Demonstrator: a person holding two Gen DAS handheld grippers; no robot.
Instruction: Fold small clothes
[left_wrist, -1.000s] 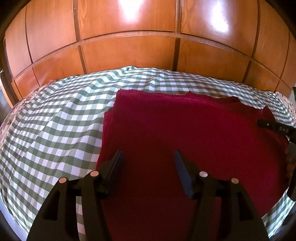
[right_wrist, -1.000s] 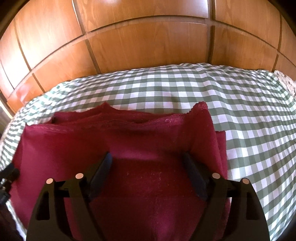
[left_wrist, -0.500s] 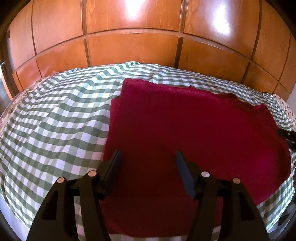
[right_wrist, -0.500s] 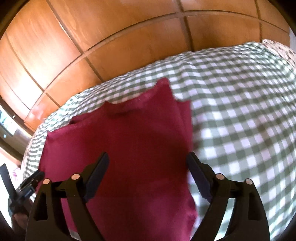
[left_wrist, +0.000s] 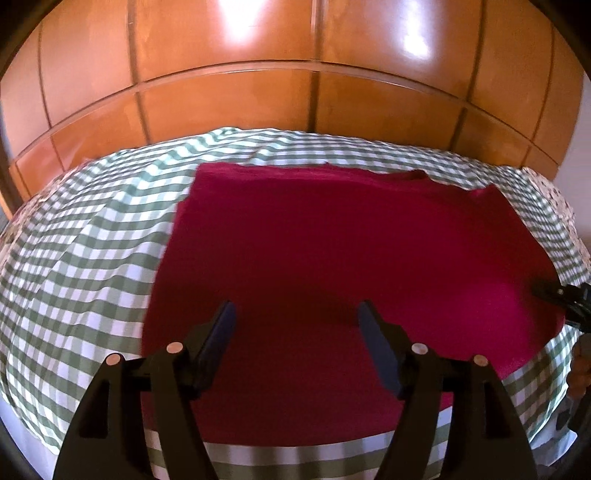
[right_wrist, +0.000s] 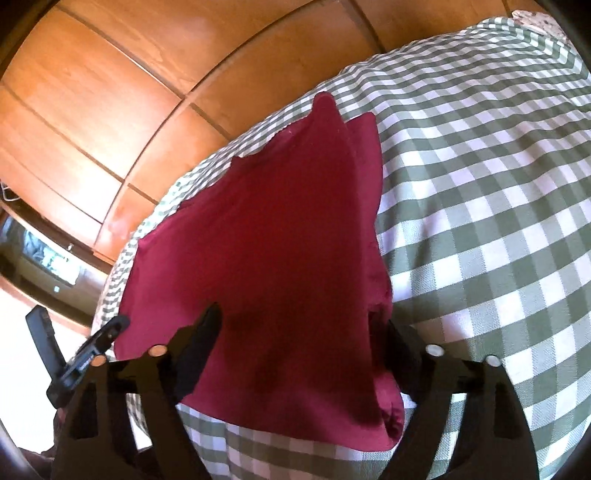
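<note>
A dark red garment (left_wrist: 332, 258) lies flat and folded on the green-and-white checked cloth (left_wrist: 81, 258). It also shows in the right wrist view (right_wrist: 280, 236), with a second layer showing along its right edge. My left gripper (left_wrist: 295, 317) is open and empty above the garment's near part. My right gripper (right_wrist: 295, 321) is open and empty over the garment's near right corner. The right gripper's tip shows at the right edge of the left wrist view (left_wrist: 561, 295). The left gripper shows at the left edge of the right wrist view (right_wrist: 85, 354).
Orange wooden panelled doors (left_wrist: 295, 74) stand right behind the covered surface. The checked cloth (right_wrist: 480, 221) stretches out to the right of the garment. A floral fabric edge (left_wrist: 554, 199) shows at the far right.
Both grippers have pulled back and up from the garment. The right gripper has tilted and turned left, so the garment looks slanted. The garment lies still.
</note>
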